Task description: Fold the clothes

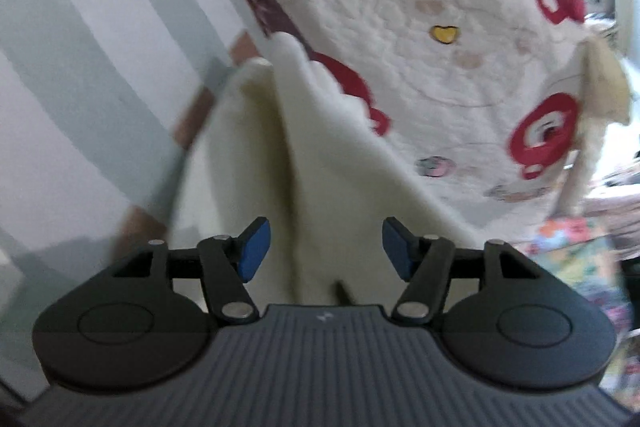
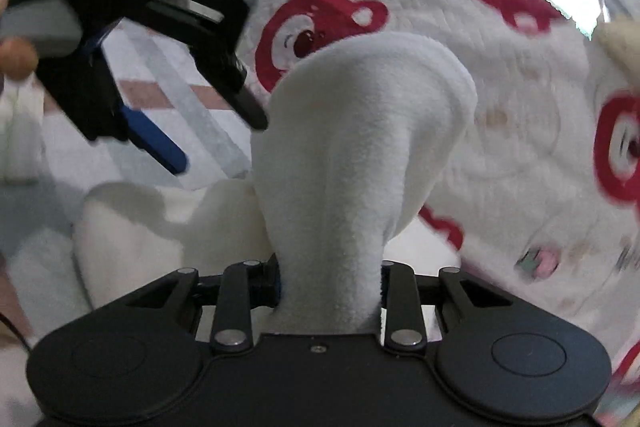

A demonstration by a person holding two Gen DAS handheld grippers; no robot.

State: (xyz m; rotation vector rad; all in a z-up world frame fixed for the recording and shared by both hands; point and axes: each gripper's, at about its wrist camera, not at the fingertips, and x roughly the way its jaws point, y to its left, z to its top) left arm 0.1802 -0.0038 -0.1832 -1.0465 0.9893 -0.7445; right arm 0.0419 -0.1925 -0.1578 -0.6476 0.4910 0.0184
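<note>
1. Blue-padded fingers of the left tool (image 1: 326, 253) stand spread apart; nothing is pinched between them. White fleece lies in the gap and just beyond it but touches neither pad.
2. Right tool (image 2: 330, 289): its fingers are pressed onto a bunched neck of the white fleece garment (image 2: 360, 147), which fills the gap between them completely.
3. From the right tool's grip the garment rises and fans out into a rounded lobe. More of its fabric lies in soft folds at lower left in the right wrist view.
4. In the left wrist view the same garment (image 1: 288, 155) runs forward from the tool as a long raised fold with a crease down its middle.
5. In the right wrist view the left tool (image 2: 218, 143) appears at upper left, just beside the garment's lobe, fingers spread. Part of a person's hand (image 2: 14, 63) shows at the left edge, on that tool's body.
6. Beneath the garment lies a quilted white bedspread (image 1: 460, 67) printed with red bear heads.
7. Beyond the bedspread's left edge is a surface with grey, white and brown stripes (image 1: 100, 39). Whether the garment reaches it cannot be told.
</note>
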